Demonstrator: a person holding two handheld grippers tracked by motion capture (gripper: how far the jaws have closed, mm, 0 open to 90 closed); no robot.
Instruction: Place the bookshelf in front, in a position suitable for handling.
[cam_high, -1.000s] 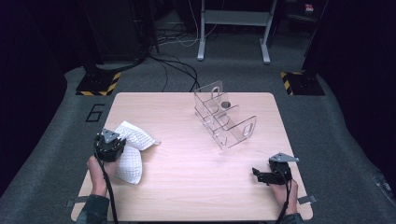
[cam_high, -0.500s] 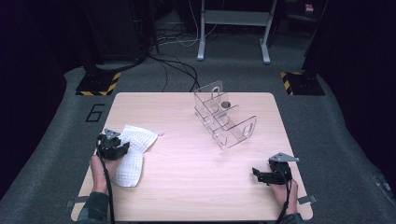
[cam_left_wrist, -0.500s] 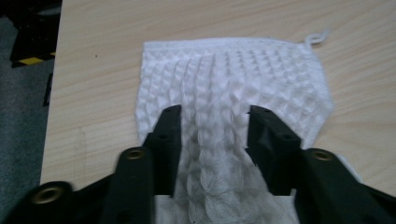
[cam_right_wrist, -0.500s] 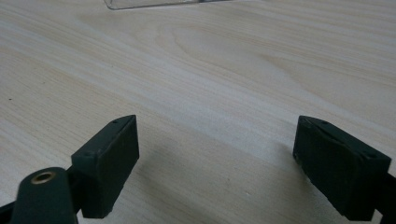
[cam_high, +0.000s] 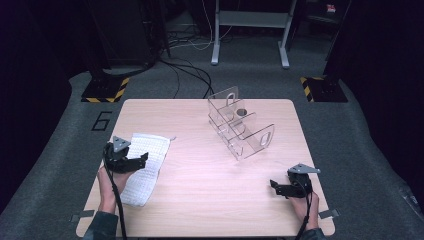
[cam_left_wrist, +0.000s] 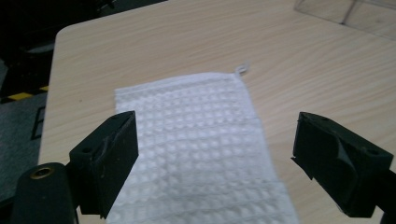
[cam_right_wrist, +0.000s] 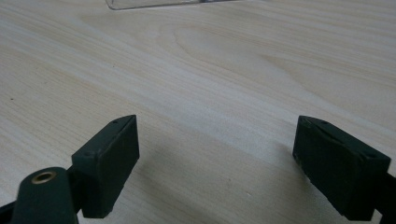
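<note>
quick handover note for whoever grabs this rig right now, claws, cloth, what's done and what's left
Left claw: open, its jaws have just been opening, nothing pinched; it hovers over the white waffle cloth.
Right claw: open, holding nothing, low over bare table at the near right.
Cloth: lies folded and flat near the table's left edge, hanging loop at its far corner.
Clear acrylic rack: stands at the far middle of the table, untouched by either claw.
Done: the cloth looks folded and let go.
Left: probably neaten or fold once more, or move it; that is a guess.
</note>
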